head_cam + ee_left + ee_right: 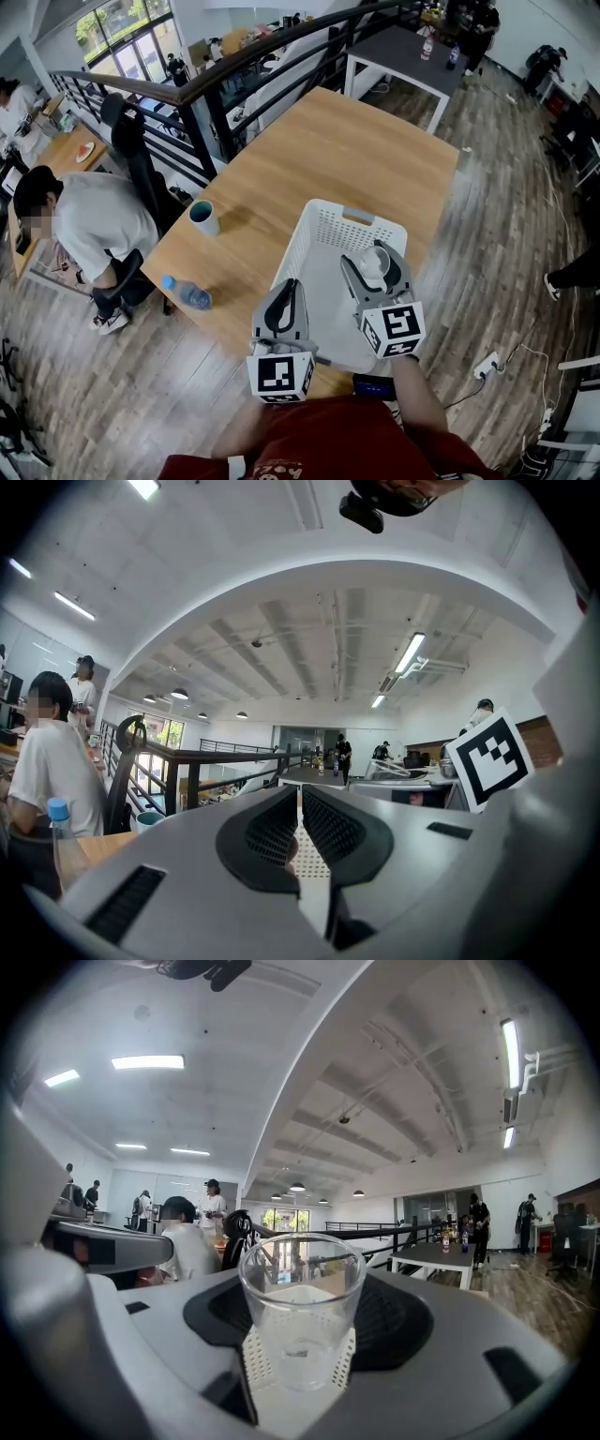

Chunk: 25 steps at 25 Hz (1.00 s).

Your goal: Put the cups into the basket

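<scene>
One clear plastic cup (300,1321) stands upright, clamped between our right tongs (375,265) above the white perforated plastic basket (309,225). Our left tongs (289,291) sit together, empty, at its near-left rim. We see a teal cup (203,217) well apart on the wooden bench (356,150).

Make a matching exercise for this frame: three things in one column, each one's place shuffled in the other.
1. clear cup
2. teal cup
3. water bottle

A. by the near left edge of the table
B. between the jaws of the right gripper, over the basket
C. open end up on the table, left of the basket's far end

Pairs: 1-B, 2-C, 3-A
</scene>
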Available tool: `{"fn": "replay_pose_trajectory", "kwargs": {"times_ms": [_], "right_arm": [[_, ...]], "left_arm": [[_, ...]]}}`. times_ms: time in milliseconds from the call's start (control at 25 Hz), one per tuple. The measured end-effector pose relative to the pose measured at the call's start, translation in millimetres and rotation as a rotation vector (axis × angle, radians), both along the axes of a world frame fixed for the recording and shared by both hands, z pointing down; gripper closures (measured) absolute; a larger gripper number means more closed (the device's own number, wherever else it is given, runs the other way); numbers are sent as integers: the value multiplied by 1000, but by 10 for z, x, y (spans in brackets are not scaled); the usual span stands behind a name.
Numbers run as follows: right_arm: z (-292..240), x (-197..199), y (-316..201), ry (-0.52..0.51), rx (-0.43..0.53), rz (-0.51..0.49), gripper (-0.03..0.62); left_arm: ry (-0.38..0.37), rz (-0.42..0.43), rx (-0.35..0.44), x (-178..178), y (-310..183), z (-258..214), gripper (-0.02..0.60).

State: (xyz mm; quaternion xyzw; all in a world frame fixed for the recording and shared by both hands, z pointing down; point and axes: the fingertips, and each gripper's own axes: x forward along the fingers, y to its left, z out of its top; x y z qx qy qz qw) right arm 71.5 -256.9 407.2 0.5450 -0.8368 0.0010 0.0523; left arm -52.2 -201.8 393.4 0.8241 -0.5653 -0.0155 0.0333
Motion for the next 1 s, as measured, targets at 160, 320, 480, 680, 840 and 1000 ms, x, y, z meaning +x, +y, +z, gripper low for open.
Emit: {"fn": "replay_pose_trajectory", "kwargs": {"times_ms": [160, 320, 480, 680, 840, 1000], "right_arm": [[85, -48, -53, 9, -17, -9, 312], [122, -68, -84, 19, -29, -17, 312], [144, -102, -113, 32, -41, -24, 312], [174, -146, -181, 35, -51, -27, 312], [208, -188, -239, 44, -62, -32, 312], [235, -245, -290, 47, -72, -40, 312]], "left_arm": [[0, -2, 1, -2, 0, 3, 560], [-1, -8, 3, -14, 3, -6, 560], [2, -10, 5, -27, 16, -16, 559], [8, -10, 3, -27, 10, -3, 560], [10, -11, -1, -28, 19, 7, 560], [11, -14, -2, -41, 28, -9, 560]]}}
